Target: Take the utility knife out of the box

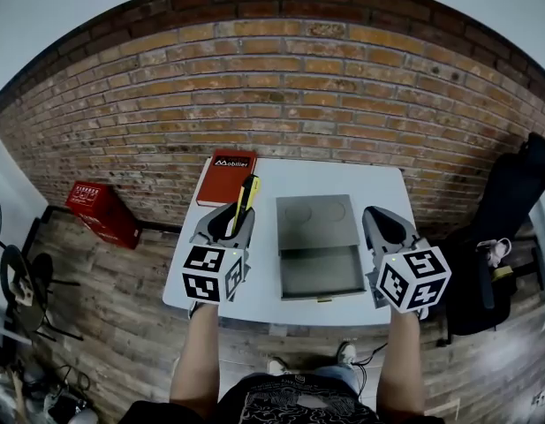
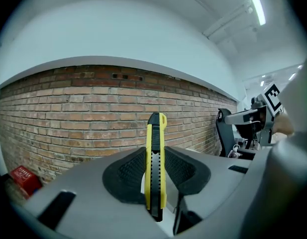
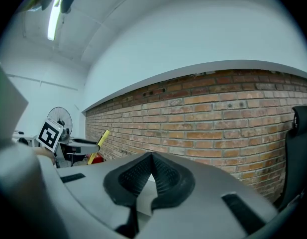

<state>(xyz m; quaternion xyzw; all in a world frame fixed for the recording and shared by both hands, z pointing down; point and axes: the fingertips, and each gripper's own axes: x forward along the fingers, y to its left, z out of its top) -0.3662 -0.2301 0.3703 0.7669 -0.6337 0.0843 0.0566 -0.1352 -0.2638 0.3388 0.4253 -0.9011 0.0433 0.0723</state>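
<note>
Head view, left claw (image 1: 236,210) held forward, clamping utility knife (image 1: 249,189)

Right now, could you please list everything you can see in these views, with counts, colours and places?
utility knife: 1, yellow and black, clamped in the left gripper, left of the box
box: 1, grey, table centre, drawer pulled open
book: 1, red-brown, table's far left corner
table: 1, white, against the brick wall
crate: 1, red, on the floor left of the table
fan: 1, grey, far left
chair: 1, black, right of the table
left gripper: 1, grey, shut on the knife
right gripper: 1, grey, jaws together, empty, right of the box
forearms: 2, bottom of head view
</note>
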